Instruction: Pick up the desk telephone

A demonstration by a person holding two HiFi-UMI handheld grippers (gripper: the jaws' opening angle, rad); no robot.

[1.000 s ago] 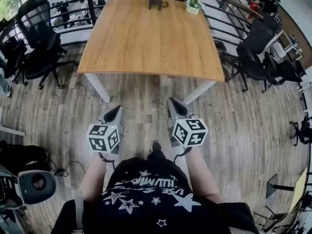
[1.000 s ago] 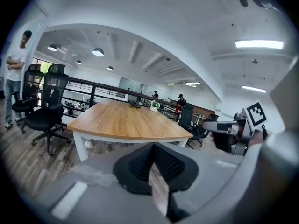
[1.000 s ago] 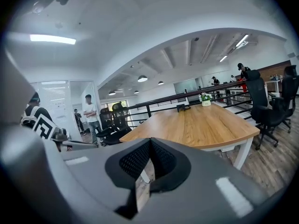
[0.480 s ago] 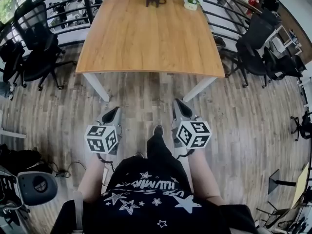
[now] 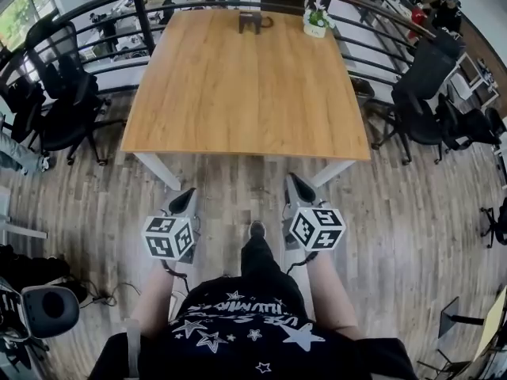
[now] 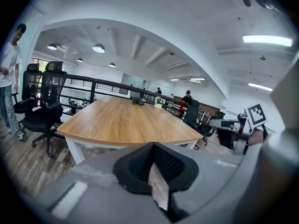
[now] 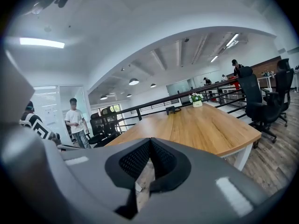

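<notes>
Both claws closed, nothing in them. Left claw (image 5: 188,195) and right claw (image 5: 295,180) hang over the wood-plank floor (image 5: 396,204), just short of the near edge of the light wooden worktop (image 5: 238,93). Small dark desk telephone (image 5: 252,20) sits at the worktop's far edge, around the middle, well apart from both claws. Green plant in a white pot (image 5: 317,22) stands to its right, toward the far right corner.
</notes>
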